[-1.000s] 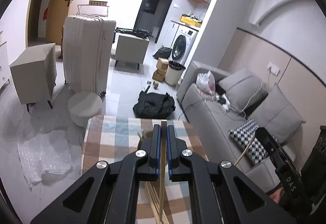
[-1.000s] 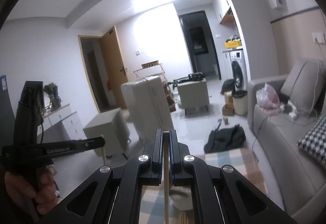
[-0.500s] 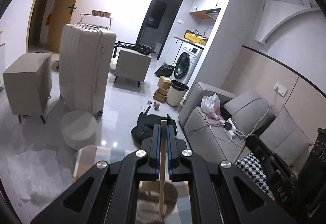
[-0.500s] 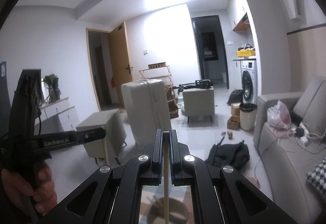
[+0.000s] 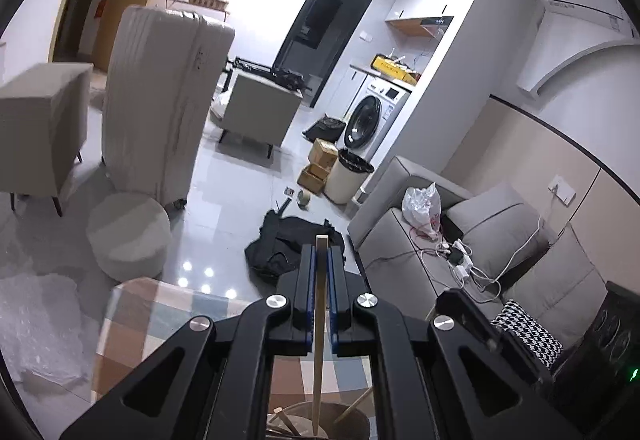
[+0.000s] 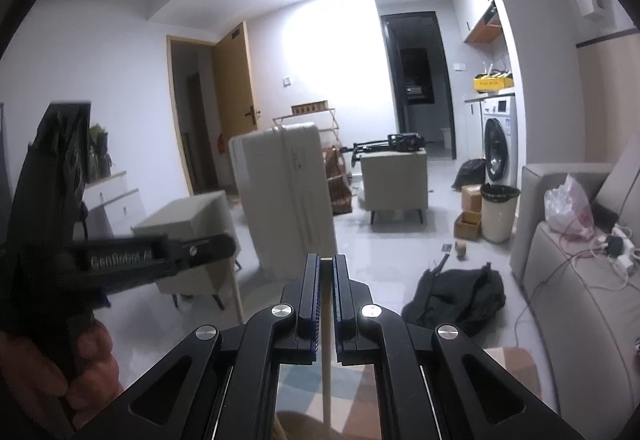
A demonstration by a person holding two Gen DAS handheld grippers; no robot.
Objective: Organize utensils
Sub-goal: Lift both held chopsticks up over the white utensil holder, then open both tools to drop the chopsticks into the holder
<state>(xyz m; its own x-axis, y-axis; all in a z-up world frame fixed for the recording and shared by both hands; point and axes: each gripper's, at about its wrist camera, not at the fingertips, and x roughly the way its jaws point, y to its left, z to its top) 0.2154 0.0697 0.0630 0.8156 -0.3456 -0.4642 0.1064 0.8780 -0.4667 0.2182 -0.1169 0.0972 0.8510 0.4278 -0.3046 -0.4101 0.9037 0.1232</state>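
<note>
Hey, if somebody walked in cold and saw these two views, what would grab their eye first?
Each view has a thin wooden stick dead centre: the left gripper clamps a flat one, the right gripper a pale one, both hanging toward a round holder below. Behind them stands a tall white suitcase on the floor.

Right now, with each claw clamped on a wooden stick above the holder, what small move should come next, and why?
Probably lower the left claw a little further: its wooden stick already points into the round holder, where other sticks stand, so a short descent before opening should seat it.
</note>
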